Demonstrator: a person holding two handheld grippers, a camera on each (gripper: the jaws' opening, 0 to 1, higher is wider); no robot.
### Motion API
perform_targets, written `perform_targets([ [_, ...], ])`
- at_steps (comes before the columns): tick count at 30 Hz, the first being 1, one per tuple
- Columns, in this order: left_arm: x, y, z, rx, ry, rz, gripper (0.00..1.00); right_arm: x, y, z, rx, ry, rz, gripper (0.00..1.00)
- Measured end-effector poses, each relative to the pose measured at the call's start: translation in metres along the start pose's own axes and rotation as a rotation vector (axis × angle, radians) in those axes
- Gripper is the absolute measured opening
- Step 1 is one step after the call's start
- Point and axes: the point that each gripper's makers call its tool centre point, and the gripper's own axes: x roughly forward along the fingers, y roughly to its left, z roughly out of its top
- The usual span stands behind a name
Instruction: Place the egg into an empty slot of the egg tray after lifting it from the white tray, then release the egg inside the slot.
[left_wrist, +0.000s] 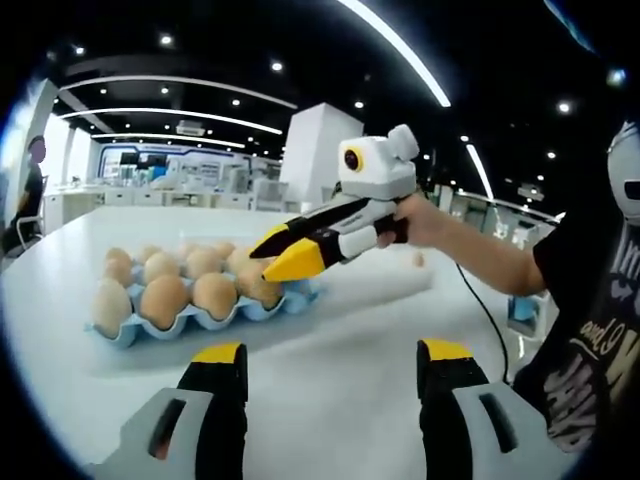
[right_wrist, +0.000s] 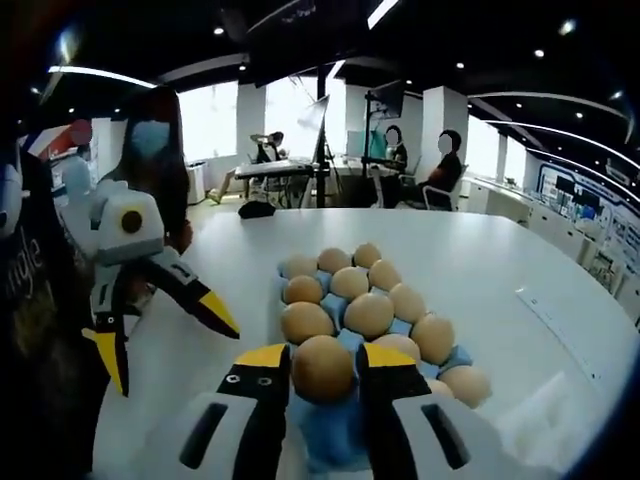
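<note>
A blue egg tray (left_wrist: 120, 335) holding several brown eggs (left_wrist: 165, 298) lies on the white table. In the right gripper view, my right gripper (right_wrist: 325, 357) is shut on a brown egg (right_wrist: 323, 368) just above the near end of the egg tray (right_wrist: 330, 445). Whether that egg touches a slot is hidden. The left gripper view shows the right gripper (left_wrist: 283, 252), held by a hand (left_wrist: 432, 220), over the tray's right end. My left gripper (left_wrist: 332, 352) stands open over bare table, short of the tray. It also appears as the left gripper (right_wrist: 165, 345), wide open, left of the tray.
A low white tray (left_wrist: 395, 278) lies to the right behind the egg tray, with one small egg (left_wrist: 418, 259) beyond it. The round white table (right_wrist: 480, 250) has free room around the tray. People sit at desks (right_wrist: 440, 170) far behind.
</note>
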Motion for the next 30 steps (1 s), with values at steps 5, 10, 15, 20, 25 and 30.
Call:
perform_targets([
  [5,0.002,-0.005,0.001,0.007,0.002,-0.011,0.7,-0.012,-0.001,-0.005,0.013,0.0,-0.011,0.36],
  [10,0.002,-0.004,-0.002,0.009,0.016,-0.007,0.71,-0.031,0.005,-0.018,0.027,0.007,-0.028,0.4],
  [15,0.003,-0.006,-0.001,0.013,0.017,-0.008,0.71,-0.058,-0.006,-0.027,0.041,-0.005,-0.088,0.39],
  [20,0.008,-0.008,-0.002,0.018,0.02,-0.015,0.71,-0.086,-0.012,-0.036,0.07,-0.015,-0.146,0.39],
  [25,0.015,-0.014,0.0,0.035,0.034,-0.043,0.71,-0.109,-0.018,-0.046,0.091,-0.023,-0.205,0.39],
  [30,0.021,-0.02,0.004,0.05,0.04,-0.065,0.72,-0.127,-0.025,-0.051,0.093,-0.028,-0.244,0.39],
])
